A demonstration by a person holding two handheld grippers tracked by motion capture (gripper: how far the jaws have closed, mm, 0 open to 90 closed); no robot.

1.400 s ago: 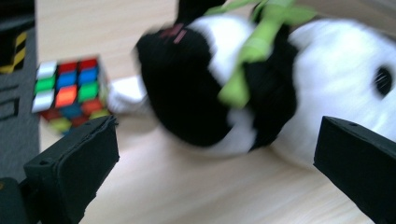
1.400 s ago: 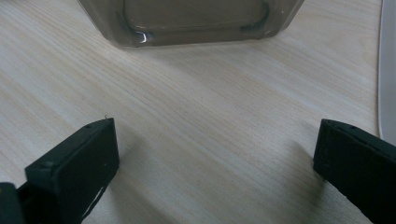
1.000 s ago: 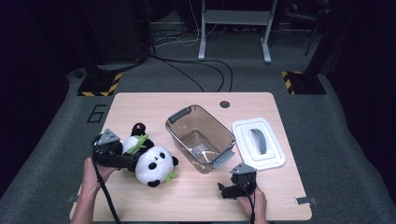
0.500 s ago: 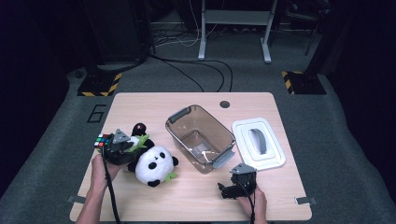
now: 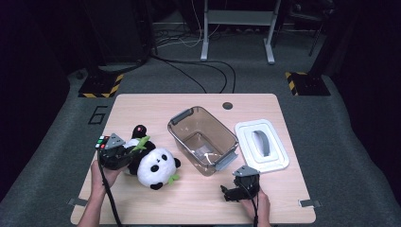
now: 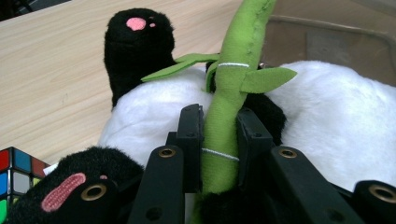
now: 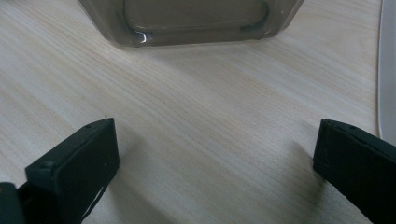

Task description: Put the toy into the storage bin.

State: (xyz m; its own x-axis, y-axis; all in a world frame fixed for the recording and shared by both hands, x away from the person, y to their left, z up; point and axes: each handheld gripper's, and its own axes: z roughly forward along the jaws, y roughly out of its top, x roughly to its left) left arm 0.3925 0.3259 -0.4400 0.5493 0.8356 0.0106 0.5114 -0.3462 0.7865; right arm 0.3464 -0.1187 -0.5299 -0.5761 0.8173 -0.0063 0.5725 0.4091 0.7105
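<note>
High view: left gripper (image 5: 124, 155) sits at the toy panda (image 5: 153, 165) on the table's left; the clear bin (image 5: 203, 140) at centre looks nearly empty, with something small and pale on its floor, and its white lid (image 5: 261, 151) lies beside it. Left gripper view: the jaws have just been closing and now pinch the panda's green bamboo stalk (image 6: 224, 121). Lift slowly; the stalk may stretch. Right gripper view: right gripper (image 7: 215, 154) rests wide open on the table (image 7: 196, 116), holding nothing, facing the bin.
</note>
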